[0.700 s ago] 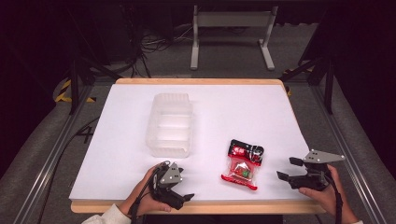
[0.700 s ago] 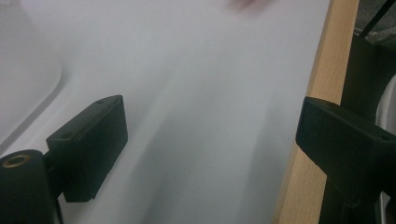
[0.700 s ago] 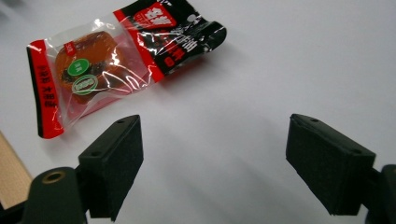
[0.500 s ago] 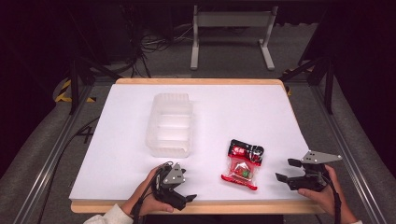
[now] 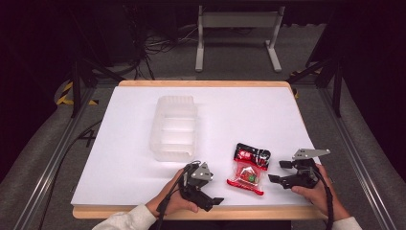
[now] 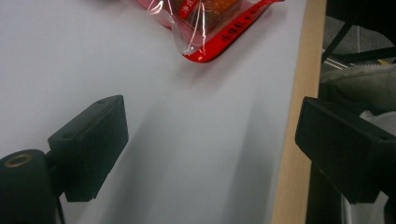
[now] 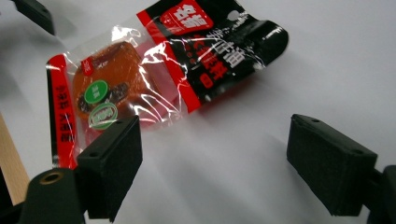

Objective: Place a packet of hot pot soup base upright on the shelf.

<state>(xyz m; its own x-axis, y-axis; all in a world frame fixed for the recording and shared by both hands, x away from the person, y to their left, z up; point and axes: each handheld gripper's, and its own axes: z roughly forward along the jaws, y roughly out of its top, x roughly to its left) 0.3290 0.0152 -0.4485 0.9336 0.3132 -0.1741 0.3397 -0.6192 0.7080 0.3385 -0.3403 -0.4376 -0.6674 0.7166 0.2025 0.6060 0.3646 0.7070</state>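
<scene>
Snack packets (image 5: pixel 249 167) lie low and right of centre in the high view, on the white table (image 5: pixel 230 115), between the two grippers. We count two: a clear red-edged packet (image 5: pixel 245 176) nearer the bottom, showing orange contents, and a black-and-red packet (image 5: pixel 252 155) touching or overlapping its upper end. In that view the left gripper (image 5: pixel 214 191) sits at lower centre, held in the left hand (image 5: pixel 173 201), jaws pointing right toward the packets and spread wide with nothing between them. In the left gripper view we see the two black jaws far apart over bare white surface, the red-edged packet (image 6: pixel 210 25) at the top of the frame, well clear of the pads, and the wooden table edge (image 6: pixel 299 116) running down the right side. The right gripper (image 5: pixel 280 171) is at the lower right of the high view, in the right hand (image 5: pixel 318 194), jaws pointing left at the packets, also spread and empty, grey plate on top. In the right gripper view the red-edged packet (image 7: pixel 107 98) is at upper left, its lower corner just behind the left jaw; we can't tell if they touch. The black-and-red packet (image 7: pixel 219 46) is at upper centre there. The pads press on nothing. A clear plastic container (image 5: pixel 174 127) stands left of centre in the high view, well apart from packets and grippers, with dividers inside.
</scene>
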